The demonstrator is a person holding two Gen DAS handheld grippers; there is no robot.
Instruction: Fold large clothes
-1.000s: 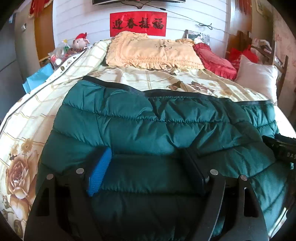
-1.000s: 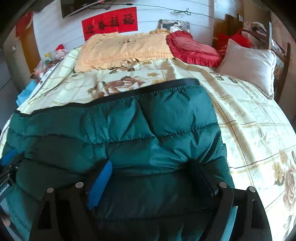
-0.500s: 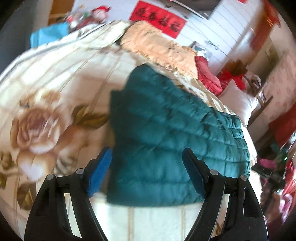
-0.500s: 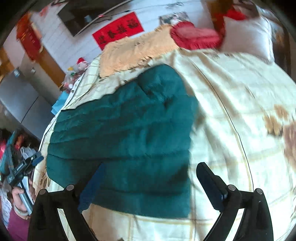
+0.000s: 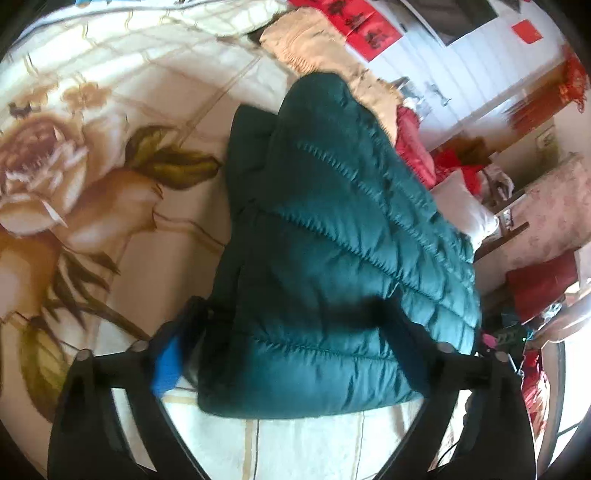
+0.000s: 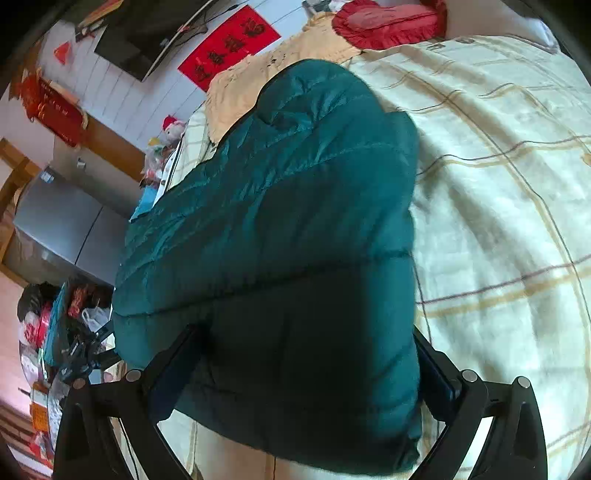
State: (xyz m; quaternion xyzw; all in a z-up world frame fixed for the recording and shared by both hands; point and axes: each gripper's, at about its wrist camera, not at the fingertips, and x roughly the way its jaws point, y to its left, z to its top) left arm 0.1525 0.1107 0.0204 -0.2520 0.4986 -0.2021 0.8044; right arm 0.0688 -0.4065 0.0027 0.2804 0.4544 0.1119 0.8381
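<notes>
The folded green jacket point(image 5: 332, 240) is straddled, ungripped, by both hand-held grippers point(image 5: 295, 365) point(image 6: 306, 369), jaws opening; puffy layers could be sprung apart.

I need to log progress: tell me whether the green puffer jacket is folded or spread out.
Folded. The green puffer jacket lies on the bedspread as a thick, compact bundle, with a second layer showing beneath its left edge.

Floral bedspread point(image 5: 110, 206), green puffer jacket point(image 5: 332, 236) folded (quilted) — pillows point(image 6: 388, 18) beyond
</notes>
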